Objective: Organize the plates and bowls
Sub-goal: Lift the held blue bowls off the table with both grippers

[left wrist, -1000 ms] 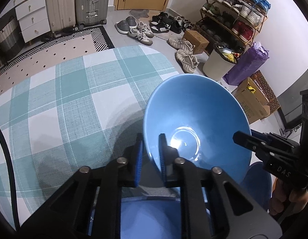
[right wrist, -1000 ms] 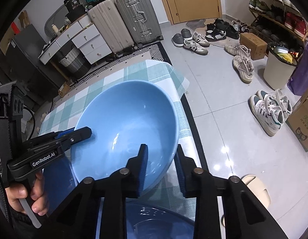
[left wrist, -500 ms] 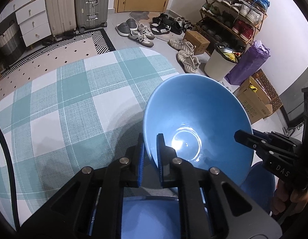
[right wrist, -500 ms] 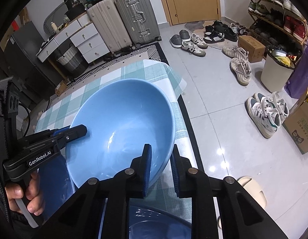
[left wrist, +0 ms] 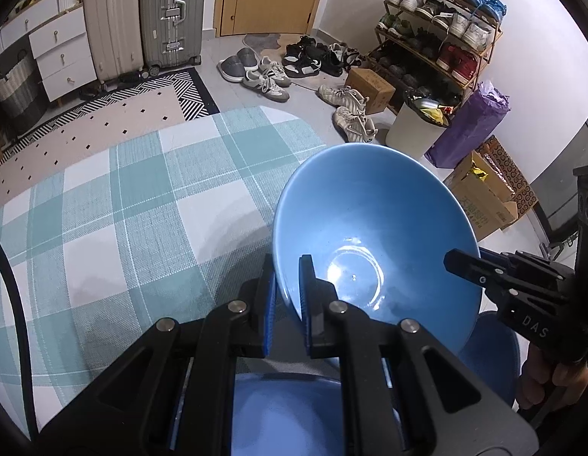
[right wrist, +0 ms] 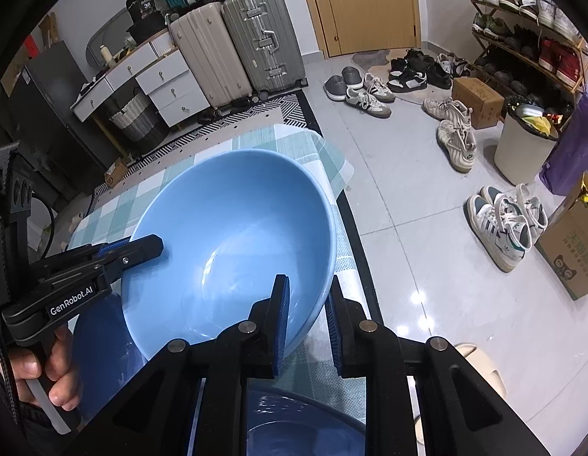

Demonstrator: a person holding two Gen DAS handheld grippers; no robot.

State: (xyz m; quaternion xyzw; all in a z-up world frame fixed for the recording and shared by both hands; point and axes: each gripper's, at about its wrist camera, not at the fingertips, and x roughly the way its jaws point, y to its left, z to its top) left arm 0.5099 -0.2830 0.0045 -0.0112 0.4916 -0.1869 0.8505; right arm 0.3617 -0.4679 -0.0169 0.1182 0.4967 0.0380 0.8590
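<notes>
I count one blue bowl [left wrist: 373, 235] aloft, left tongs [left wrist: 287, 288] and right tongs [right wrist: 307, 307] each clamped on its rim, two more blue dishes [left wrist: 286, 414] beneath them.

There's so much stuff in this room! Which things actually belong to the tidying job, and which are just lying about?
Part of the job: blue bowl, left gripper, right gripper, blue dishes underneath.

Just lying about: suitcases, shoes, bin, cardboard boxes.

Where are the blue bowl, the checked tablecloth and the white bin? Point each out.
blue bowl [left wrist: 373, 243]: left wrist view, on its inner wall.
checked tablecloth [left wrist: 115, 209]: left wrist view, on a bare patch.
white bin [right wrist: 523, 154]: right wrist view, on its side wall.
</notes>
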